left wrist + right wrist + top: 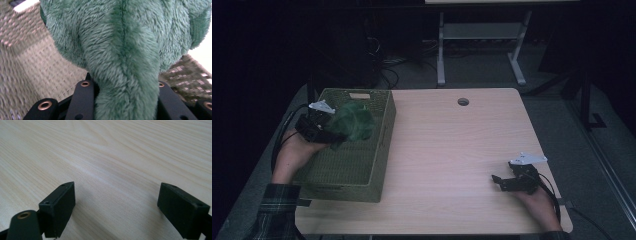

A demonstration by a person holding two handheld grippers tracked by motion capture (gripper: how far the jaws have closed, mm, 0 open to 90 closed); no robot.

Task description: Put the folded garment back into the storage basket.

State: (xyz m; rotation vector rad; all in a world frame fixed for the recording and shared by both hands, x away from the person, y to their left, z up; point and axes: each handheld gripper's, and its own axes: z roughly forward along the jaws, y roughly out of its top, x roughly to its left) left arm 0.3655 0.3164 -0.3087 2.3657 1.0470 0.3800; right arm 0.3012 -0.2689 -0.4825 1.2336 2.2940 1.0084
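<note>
A green plush toy (353,121) hangs over the open green woven basket (362,170) at the table's left, and my left gripper (337,136) is shut on it. In the left gripper view the fuzzy green plush toy (125,50) is squeezed between the two black jaws, with the basket's woven wall (30,67) behind it. My right gripper (498,181) rests low on the table near the front right corner. Its jaws stand wide open with only bare wood between them (116,205).
The light wooden table (452,145) has a round cable hole (463,102) near its far edge. Beyond the table stand a white desk frame (482,45) and cables on the dark floor.
</note>
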